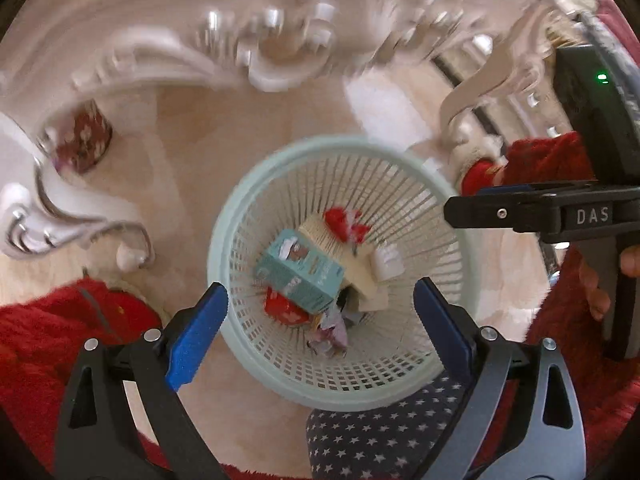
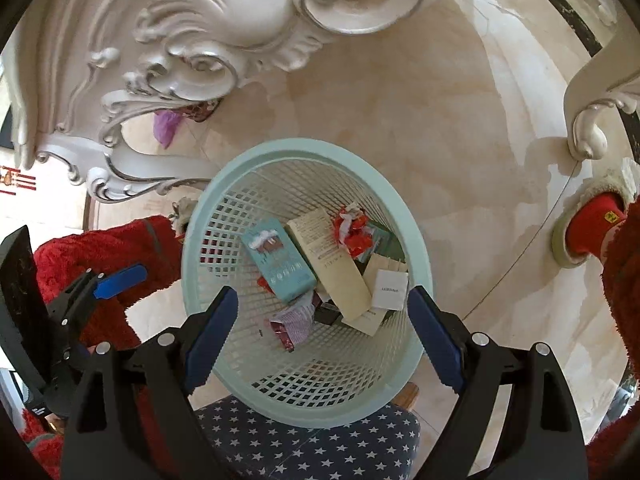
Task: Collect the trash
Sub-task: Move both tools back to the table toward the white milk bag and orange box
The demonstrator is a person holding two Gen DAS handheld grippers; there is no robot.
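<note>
Boxes [image 2: 280,264] in basket [image 2: 304,156] on floor [image 2: 460,140]

Both wrist cameras stare steeply down, close above the mint basket [image 1: 256,344] [image 2: 208,344]; each view shares its littered inside and the marble floor [image 1: 192,152] [image 2: 460,160].

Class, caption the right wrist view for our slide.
Right tool open above the mint basket holding a teal box and wrappers.

Ornate white carved furniture [image 2: 192,40], beige marble floor [image 2: 440,140], star-patterned navy cushion [image 2: 312,452].
</note>
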